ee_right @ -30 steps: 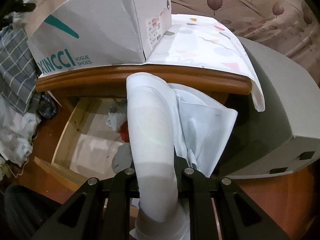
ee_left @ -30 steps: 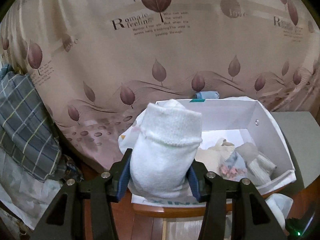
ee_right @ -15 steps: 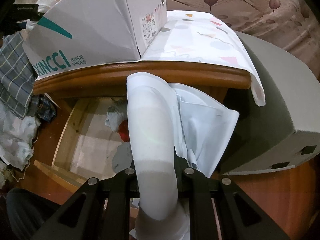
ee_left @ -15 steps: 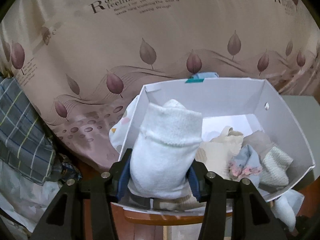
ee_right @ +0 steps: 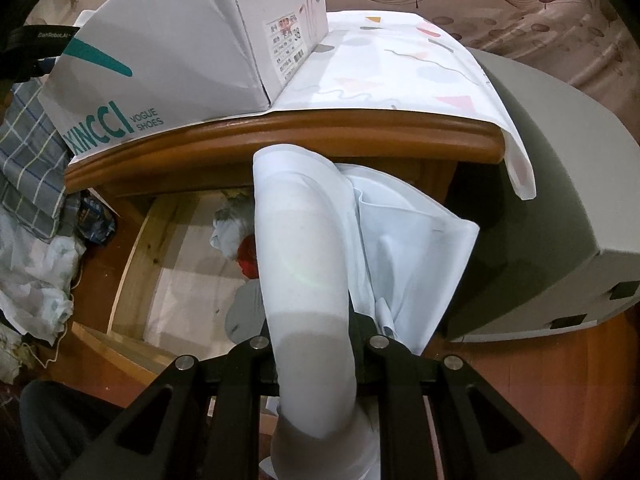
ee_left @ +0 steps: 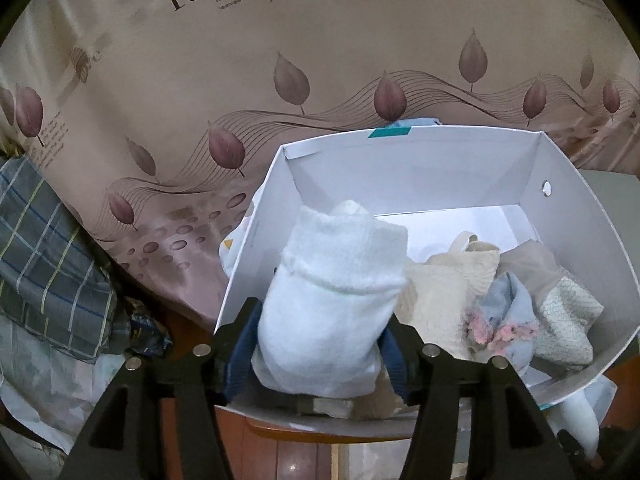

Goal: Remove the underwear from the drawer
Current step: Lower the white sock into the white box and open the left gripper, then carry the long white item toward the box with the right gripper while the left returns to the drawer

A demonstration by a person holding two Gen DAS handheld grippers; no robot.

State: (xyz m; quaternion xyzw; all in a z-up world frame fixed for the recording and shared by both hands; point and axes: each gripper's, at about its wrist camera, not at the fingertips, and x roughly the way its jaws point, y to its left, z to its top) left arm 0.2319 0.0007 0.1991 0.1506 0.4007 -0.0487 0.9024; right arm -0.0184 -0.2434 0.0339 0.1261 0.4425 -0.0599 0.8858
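Note:
My left gripper (ee_left: 320, 344) holds a white rolled garment (ee_left: 336, 288) low inside the open white shoe box (ee_left: 420, 168). Its jaws are opening, and the blue pads (ee_left: 244, 344) still touch the roll's sides. A cream piece (ee_left: 440, 292), a pale blue piece with pink trim (ee_left: 504, 312) and a white knit piece (ee_left: 568, 320) lie in the box. My right gripper (ee_right: 316, 336) is shut on a smooth white underwear piece (ee_right: 300, 240), hanging over the open wooden drawer (ee_right: 140, 264). A whitish garment (ee_right: 230, 224), something red (ee_right: 248, 256) and something grey (ee_right: 244, 312) lie in the drawer.
The shoe box (ee_right: 160, 60) stands on the wooden cabinet top (ee_right: 280, 136), on a patterned cloth (ee_right: 400, 68). A grey unit (ee_right: 560, 200) sits to the right. Plaid fabric (ee_left: 52, 264) hangs at the left, and a leaf-print curtain (ee_left: 320, 60) is behind.
My left gripper has come down and closer to the shoe box, bringing the white roll inside it, and its jaws have spread slightly. The right gripper and its garment have stayed in place.

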